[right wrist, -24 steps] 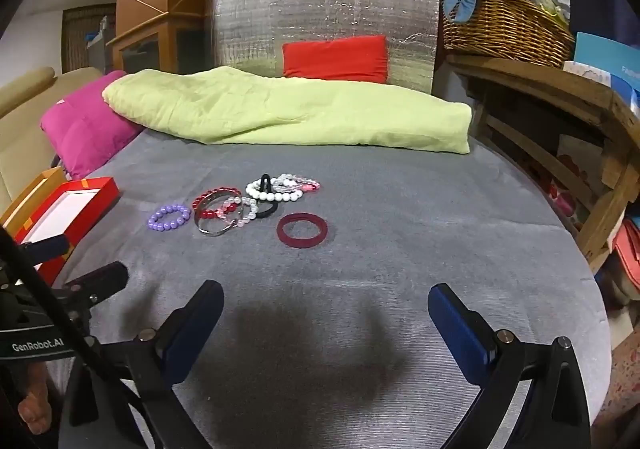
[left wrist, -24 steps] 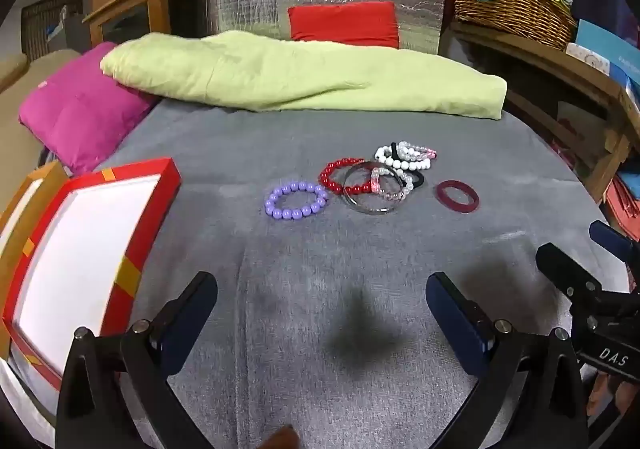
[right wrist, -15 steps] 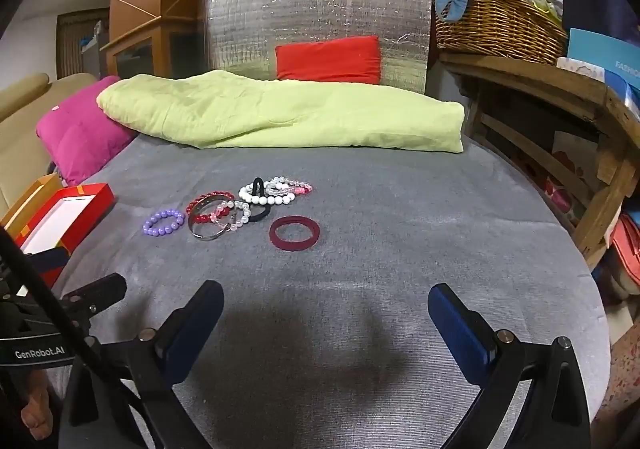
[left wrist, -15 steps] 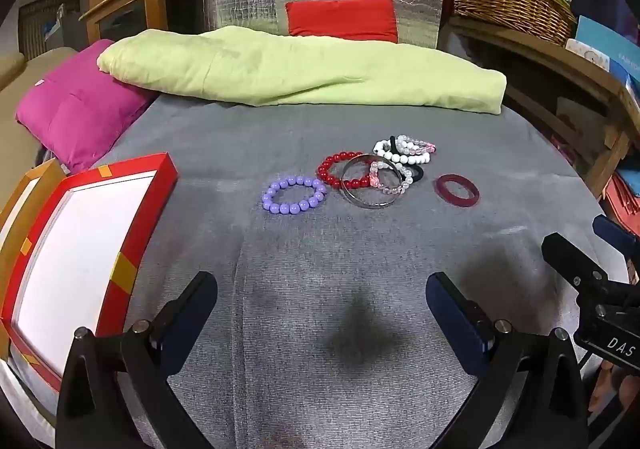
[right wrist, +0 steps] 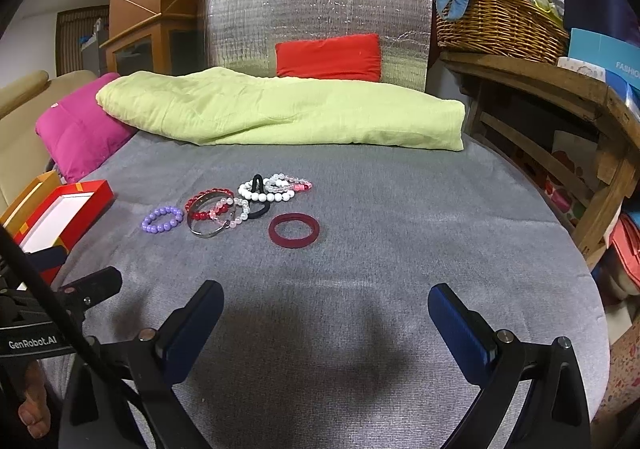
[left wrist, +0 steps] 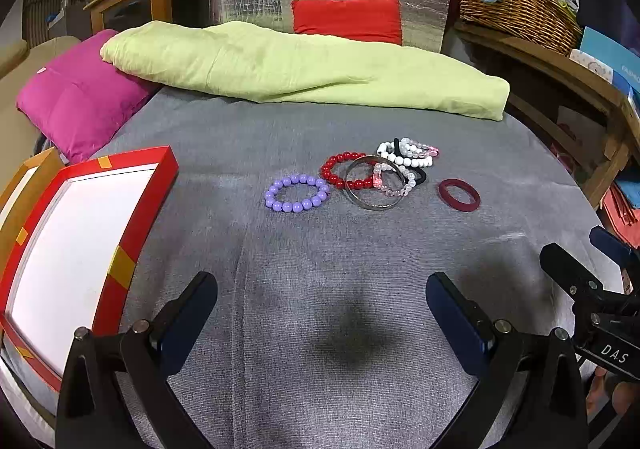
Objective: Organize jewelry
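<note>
A cluster of bracelets lies mid-table on grey cloth: a purple bead bracelet (left wrist: 296,193) (right wrist: 162,219), a red bead bracelet (left wrist: 345,170), a silver bangle (left wrist: 374,188) (right wrist: 209,217), white and pink bead bracelets (left wrist: 408,153) (right wrist: 276,187), and a dark red ring bangle (left wrist: 459,195) (right wrist: 294,230) apart on the right. A red-rimmed white box (left wrist: 80,233) (right wrist: 64,213) sits at the left. My left gripper (left wrist: 322,319) is open and empty, well short of the bracelets. My right gripper (right wrist: 326,323) is open and empty, also near the front edge.
A lime green folded blanket (left wrist: 304,67) lies across the back. A magenta cushion (left wrist: 76,101) is at the back left. A wooden shelf with a wicker basket (right wrist: 500,23) stands at the right. A silver foil panel with a red cushion (right wrist: 328,57) stands behind.
Both views have drifted slightly, so the bracelets sit a little lower and farther in the frames. Nothing on the table has moved and both grippers stay open.
</note>
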`<state>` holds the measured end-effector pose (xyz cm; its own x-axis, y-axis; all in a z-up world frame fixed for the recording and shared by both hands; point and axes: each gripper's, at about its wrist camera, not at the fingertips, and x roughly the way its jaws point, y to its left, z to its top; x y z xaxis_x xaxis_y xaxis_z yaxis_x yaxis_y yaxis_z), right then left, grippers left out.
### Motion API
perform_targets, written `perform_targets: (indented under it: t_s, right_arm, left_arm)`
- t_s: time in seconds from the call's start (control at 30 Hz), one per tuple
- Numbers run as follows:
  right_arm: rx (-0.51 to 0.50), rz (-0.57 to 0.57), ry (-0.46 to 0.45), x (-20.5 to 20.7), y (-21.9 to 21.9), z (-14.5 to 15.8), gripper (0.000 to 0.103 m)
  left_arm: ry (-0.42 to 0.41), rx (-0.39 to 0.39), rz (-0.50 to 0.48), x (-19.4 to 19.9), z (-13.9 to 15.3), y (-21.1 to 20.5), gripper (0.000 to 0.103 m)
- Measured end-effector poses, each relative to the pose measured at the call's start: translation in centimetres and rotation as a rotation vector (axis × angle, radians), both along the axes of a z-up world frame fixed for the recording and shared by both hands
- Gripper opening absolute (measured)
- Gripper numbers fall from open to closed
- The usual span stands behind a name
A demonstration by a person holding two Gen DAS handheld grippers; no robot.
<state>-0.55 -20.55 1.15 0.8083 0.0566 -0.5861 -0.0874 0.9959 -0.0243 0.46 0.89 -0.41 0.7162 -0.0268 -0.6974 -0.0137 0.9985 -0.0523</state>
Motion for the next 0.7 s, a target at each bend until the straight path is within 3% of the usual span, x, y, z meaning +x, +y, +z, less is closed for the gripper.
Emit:
perform_targets:
  t_s: [0.37,0.7]
  right_arm:
    - [0.000,0.002,0.013,0.0,0.0,-0.1,0.103]
    - [0.061,0.023,-0.016,-0.7,-0.6,1.1,0.103]
  left_arm:
    - [0.020,0.008,0.008,0.2,-0.6,0.4,0.103]
    - [0.014,-0.001,0.037,1.8,1.3,1.0,0.103]
